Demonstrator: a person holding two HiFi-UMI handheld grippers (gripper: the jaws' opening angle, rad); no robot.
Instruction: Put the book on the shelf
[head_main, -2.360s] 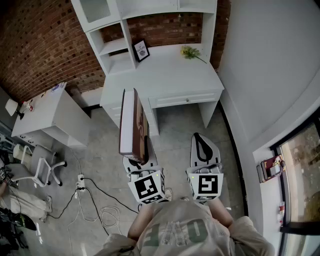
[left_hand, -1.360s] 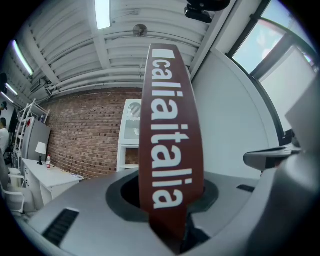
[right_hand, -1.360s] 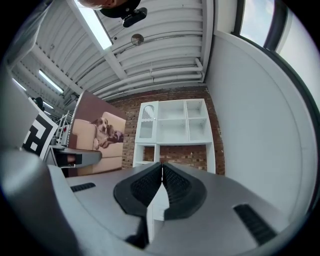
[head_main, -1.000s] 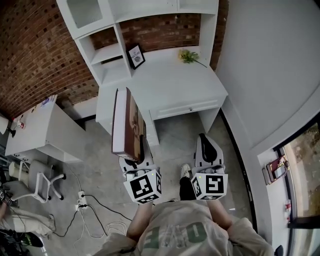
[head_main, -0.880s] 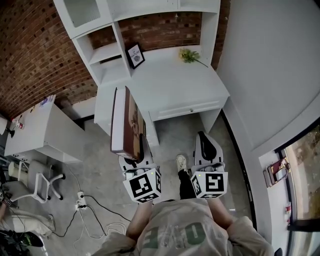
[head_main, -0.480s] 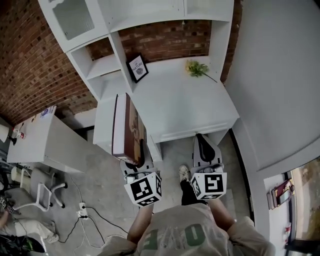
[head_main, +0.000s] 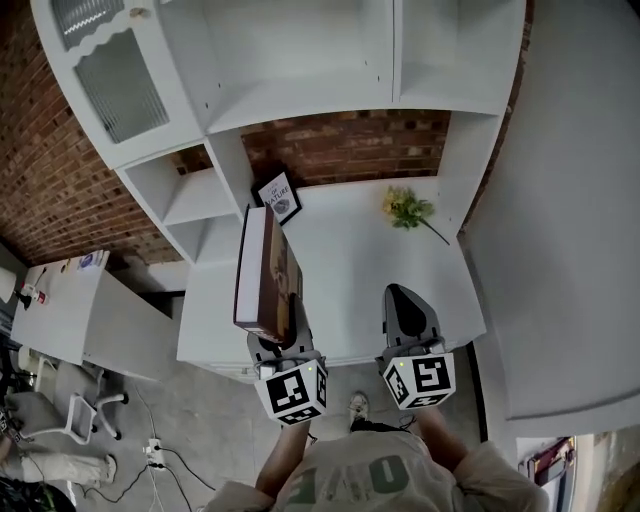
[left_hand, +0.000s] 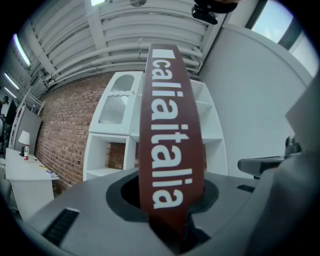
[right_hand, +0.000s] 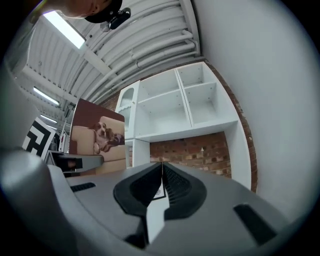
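Note:
A brown book (head_main: 263, 275) with white page edges stands upright in my left gripper (head_main: 277, 335), which is shut on its lower end. Its spine (left_hand: 169, 135) with white lettering fills the middle of the left gripper view. The right gripper view shows its cover with a dog picture (right_hand: 97, 136) at the left. My right gripper (head_main: 404, 305) is shut and holds nothing, beside the left one over the desk's front. The white shelf unit (head_main: 300, 70) rises behind the desk, its open compartments (right_hand: 185, 105) bare.
A white desk (head_main: 340, 270) lies below both grippers, with a small framed picture (head_main: 279, 196) and a sprig of yellow flowers (head_main: 408, 210) at its back against the brick wall (head_main: 345, 150). A second white table (head_main: 70, 310) and a chair (head_main: 75, 420) stand at the left.
The view has come forward to the desk. Both grippers, earlier over the floor, are now over the desk's front part, and the shelf unit is much nearer. The book stays gripped.

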